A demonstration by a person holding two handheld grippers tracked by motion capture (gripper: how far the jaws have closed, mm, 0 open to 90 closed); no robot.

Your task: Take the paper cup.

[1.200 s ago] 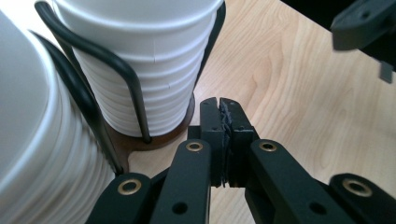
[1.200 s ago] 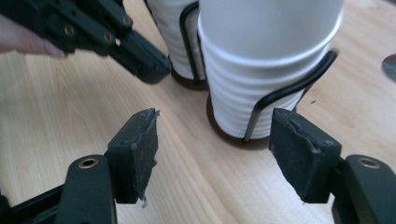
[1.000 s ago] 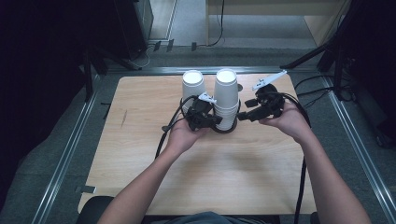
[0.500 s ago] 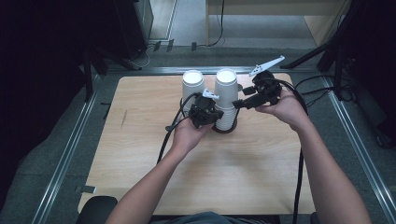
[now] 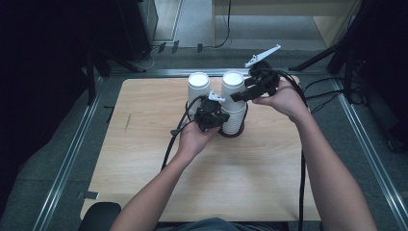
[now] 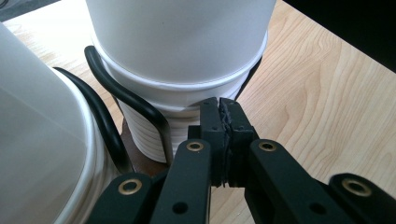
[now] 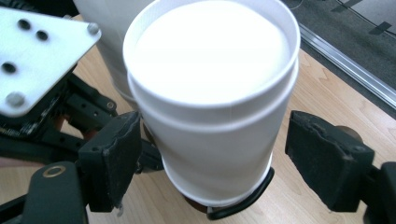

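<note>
Two stacks of white paper cups stand mid-table in a black wire holder: a left stack and a right stack. My left gripper is shut with nothing between its jaws, its tips against a low rim of the right stack. My right gripper is open around that stack's top cup. Its jaws have just been opening; the right pad stands clear of the cup and the left pad lies close beside it.
The wooden table has bare room in front and at both sides. Cables trail from both grippers toward the person. A metal rail borders the table. The left gripper's grey plate sits close to the right gripper's left jaw.
The right hand has risen and moved toward the far side along the right stack, and its jaws have widened around the top cup. The left gripper has stayed put, shut.
</note>
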